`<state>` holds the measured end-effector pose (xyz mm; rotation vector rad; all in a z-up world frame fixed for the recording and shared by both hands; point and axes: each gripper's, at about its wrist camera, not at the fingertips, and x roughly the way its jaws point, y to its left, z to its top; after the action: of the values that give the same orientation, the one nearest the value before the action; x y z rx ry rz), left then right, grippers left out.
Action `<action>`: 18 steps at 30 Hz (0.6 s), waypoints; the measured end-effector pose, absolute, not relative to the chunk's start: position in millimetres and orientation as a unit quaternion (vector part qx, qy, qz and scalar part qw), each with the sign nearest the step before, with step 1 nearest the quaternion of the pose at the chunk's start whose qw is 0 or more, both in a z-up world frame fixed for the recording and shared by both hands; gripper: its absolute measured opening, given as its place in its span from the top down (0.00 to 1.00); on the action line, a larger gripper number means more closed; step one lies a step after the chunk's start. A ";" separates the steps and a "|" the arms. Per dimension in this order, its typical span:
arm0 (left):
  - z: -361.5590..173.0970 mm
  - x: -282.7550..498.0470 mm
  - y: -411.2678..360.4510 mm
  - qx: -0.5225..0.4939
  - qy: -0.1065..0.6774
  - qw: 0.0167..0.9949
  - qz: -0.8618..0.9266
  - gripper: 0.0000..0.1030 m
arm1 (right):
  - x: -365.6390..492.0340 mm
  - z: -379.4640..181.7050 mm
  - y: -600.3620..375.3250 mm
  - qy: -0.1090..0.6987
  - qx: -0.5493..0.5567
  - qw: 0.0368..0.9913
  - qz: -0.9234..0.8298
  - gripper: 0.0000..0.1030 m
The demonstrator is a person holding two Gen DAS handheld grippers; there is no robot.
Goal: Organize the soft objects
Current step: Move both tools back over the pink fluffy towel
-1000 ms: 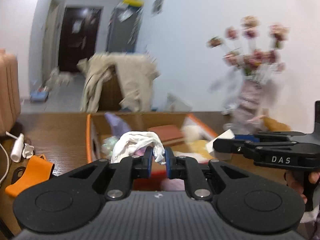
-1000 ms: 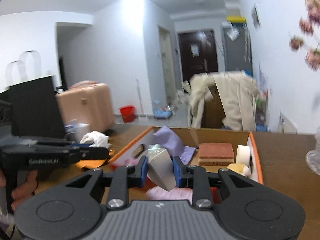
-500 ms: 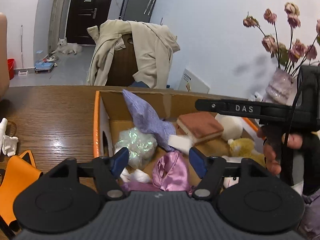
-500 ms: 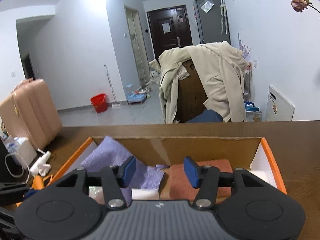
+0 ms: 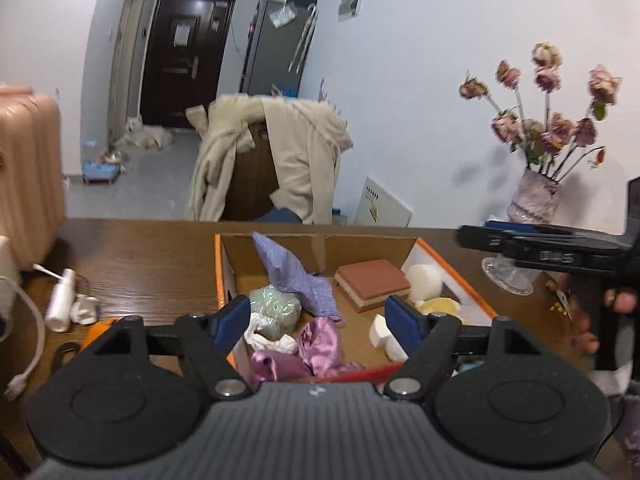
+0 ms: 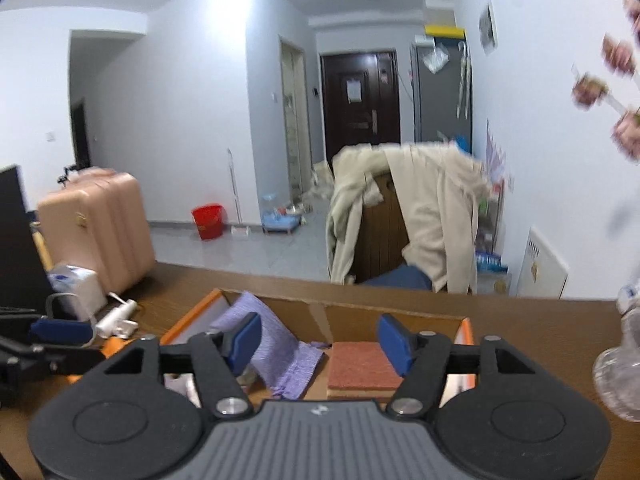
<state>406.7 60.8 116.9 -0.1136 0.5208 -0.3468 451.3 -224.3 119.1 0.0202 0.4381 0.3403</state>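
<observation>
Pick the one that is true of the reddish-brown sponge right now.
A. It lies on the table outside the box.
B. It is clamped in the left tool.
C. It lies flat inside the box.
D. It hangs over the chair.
C: the sponge lies flat on the floor of the box, beside the purple cloth, with no tool touching it.

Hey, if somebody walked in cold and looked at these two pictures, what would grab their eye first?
Probably the cardboard box with orange edges on the wooden table, crammed with soft things: a purple cloth standing up at the back, a brick-red sponge beside it, shiny pink fabric in front. Next, the vase of dried roses at the right by the wall, and the beige coat draped over a chair behind the table.
</observation>
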 end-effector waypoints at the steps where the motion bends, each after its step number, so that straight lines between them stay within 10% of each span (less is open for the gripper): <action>1: 121.3 391.8 60.6 -0.052 0.249 0.953 -0.166 0.24 | 434.8 125.3 -227.9 0.209 0.009 0.963 0.171 0.29; 18: 65.1 137.6 52.6 -0.053 0.206 0.967 -0.140 0.01 | 144.7 65.4 -243.9 0.166 -0.068 0.964 0.195 0.10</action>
<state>137.6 52.6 65.1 -0.1076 0.4166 -0.2830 144.7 -243.9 65.4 -0.1374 0.3364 0.3953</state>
